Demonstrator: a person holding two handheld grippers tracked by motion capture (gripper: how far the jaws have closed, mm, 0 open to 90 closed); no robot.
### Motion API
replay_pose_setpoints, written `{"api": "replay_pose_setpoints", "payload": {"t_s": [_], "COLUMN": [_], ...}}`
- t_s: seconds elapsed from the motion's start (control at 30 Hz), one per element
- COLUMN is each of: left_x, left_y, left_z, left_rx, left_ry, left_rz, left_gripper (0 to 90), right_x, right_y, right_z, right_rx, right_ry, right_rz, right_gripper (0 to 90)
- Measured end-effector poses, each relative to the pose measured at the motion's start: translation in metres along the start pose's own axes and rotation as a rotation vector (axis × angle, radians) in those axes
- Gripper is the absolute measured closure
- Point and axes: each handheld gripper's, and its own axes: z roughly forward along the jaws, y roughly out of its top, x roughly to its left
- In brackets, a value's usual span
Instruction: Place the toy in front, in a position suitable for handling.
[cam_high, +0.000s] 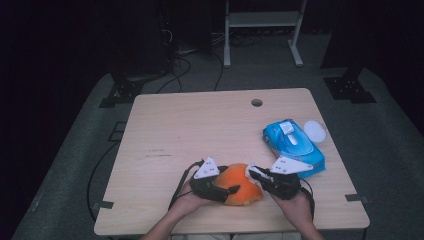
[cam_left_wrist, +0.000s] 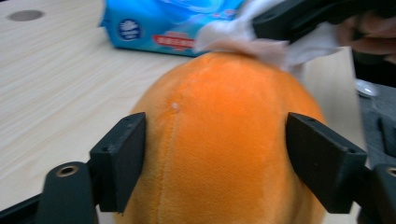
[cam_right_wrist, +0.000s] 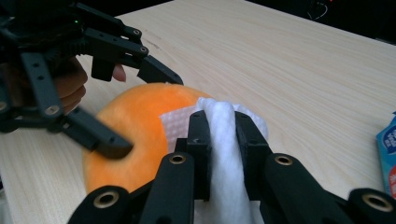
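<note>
We take the orange plush toy (cam_high: 241, 184) as our landmark; it sits on the table (cam_high: 200, 125) near the edge closest to us, between our two hands. Our left gripper (cam_left_wrist: 215, 154) straddles the toy from its left, one jaw on each flank. The jaws are spread wide and appear to touch the fabric, but we cannot tell whether they really press on it or only frame it. Our right gripper (cam_right_wrist: 219, 154) comes in from the toy's right and is clamped tight on a white wipe (cam_right_wrist: 223, 140), whose free part lies on the toy's upper right shoulder.

The relation the coming move turns on, as we judge it: the wipe rests on the toy's top, and the rest of the orange surface runs away from it toward the left gripper. So a wiping stroke would sweep leftward and over the crown while the left gripper steadies the toy. The right hand is the nearer one to the blue pack of wipes (cam_high: 294, 145), which lies behind and to the right of the toy.

The toy's underside and its near face are hidden. In the high view both grippers cover its sides, and the wipe shows there as little more than a pale scrap.
</note>
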Motion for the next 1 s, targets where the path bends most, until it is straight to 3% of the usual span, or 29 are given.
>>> {"api": "replay_pose_setpoints", "payload": {"t_s": [0.07,0.13,0.2,0.23,0.27,0.37,0.47,0.53,0.57,0.63,0.7,0.77,0.87,0.93,1.0], "left_x": [-0.002,0.000,0.004,0.005,0.007,0.010,0.004,-0.004,-0.012,-0.024,-0.030,-0.031,-0.027,-0.025,-0.020], "left_y": [0.001,0.002,0.003,0.002,0.001,-0.003,0.002,0.006,0.008,0.012,0.012,0.009,0.007,0.006,0.006], "left_z": [-0.001,-0.004,-0.006,-0.004,-0.002,0.006,0.003,0.001,0.001,0.004,0.009,0.011,0.008,0.006,0.005], "left_rx": [0.003,-0.007,-0.022,-0.002,0.020,0.050,0.035,-0.013,-0.039,-0.045,-0.028,-0.019,-0.014,-0.009,-0.023], "left_ry": [-0.047,-0.060,-0.065,-0.036,-0.032,-0.050,-0.012,0.033,0.066,0.116,0.112,0.107,0.085,0.056,0.019], "left_rz": [0.011,0.026,-0.010,-0.017,-0.029,-0.096,-0.032,0.034,0.096,0.209,0.251,0.251,0.227,0.217,0.159], "left_gripper": [16.9,14.6,10.7,7.7,4.8,4.0,22.2,31.7,33.6,34.6,34.5,34.1,32.2,27.0,16.8], "right_x": [-0.001,-0.003,-0.002,0.000,0.003,0.005,0.000,-0.001,0.000,0.005,0.009,0.009,-0.004,-0.016,-0.018], "right_y": [-0.004,-0.008,-0.009,-0.010,-0.010,-0.008,-0.006,-0.002,0.000,0.007,0.010,0.007,-0.002,-0.008,-0.012], "right_z": [0.002,0.002,0.001,0.001,0.000,-0.001,-0.002,-0.004,-0.006,-0.010,-0.010,-0.007,-0.004,-0.004,-0.005], "right_rx": [0.013,0.019,0.026,0.030,0.039,0.047,0.041,0.009,-0.008,-0.061,-0.067,-0.043,-0.008,0.011,0.024], "right_ry": [0.007,0.023,0.043,0.059,0.074,0.071,0.061,0.052,0.056,0.076,0.075,0.065,0.038,0.047,0.053], "right_rz": [0.004,0.013,-0.007,-0.025,-0.045,-0.052,-0.025,-0.014,-0.004,-0.013,-0.030,-0.037,-0.006,0.049,0.054], "right_gripper": [78.0,78.0,78.0,78.0,78.0,78.0,78.0,78.1,78.1,78.1,78.1,78.1,78.1,78.0,78.1]}}
